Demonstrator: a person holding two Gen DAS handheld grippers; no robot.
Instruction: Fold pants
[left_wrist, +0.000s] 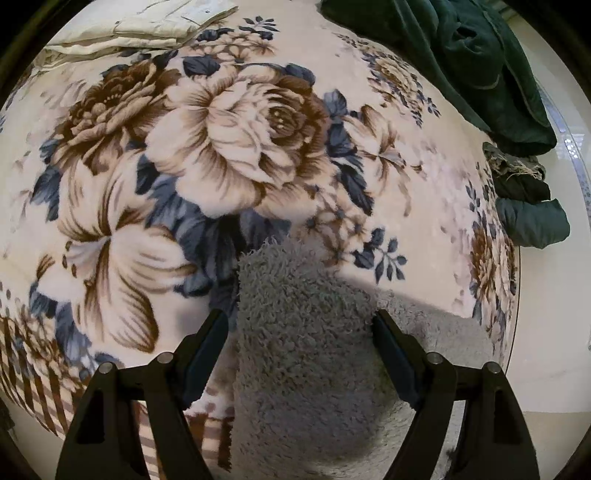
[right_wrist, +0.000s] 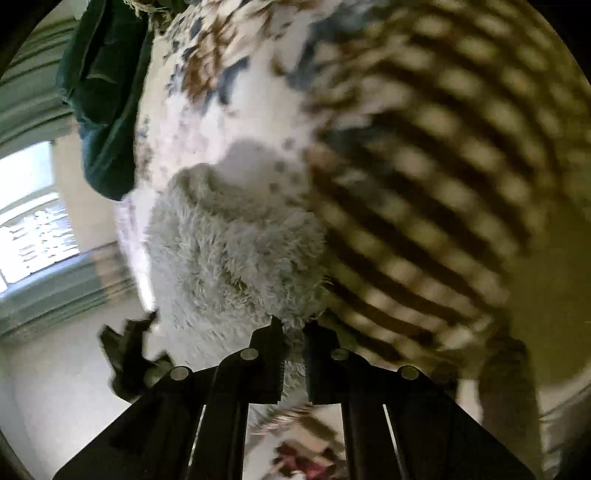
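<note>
The fluffy grey pants (left_wrist: 295, 332) lie on a floral blanket (left_wrist: 184, 166) at the near edge of the bed. My left gripper (left_wrist: 299, 332) is open, its two fingers on either side of the grey fabric just above it. In the right wrist view, which is blurred, my right gripper (right_wrist: 293, 332) is shut on a bunched edge of the grey pants (right_wrist: 236, 243), with pile sticking out between the fingers.
A dark green garment (left_wrist: 480, 66) lies heaped at the bed's far right, with another dark bundle (left_wrist: 524, 199) near the edge. Folded cream bedding (left_wrist: 140, 26) lies at the far left. The blanket's brown checked border (right_wrist: 424, 166) runs along the near edge. Pale floor lies beyond the bed.
</note>
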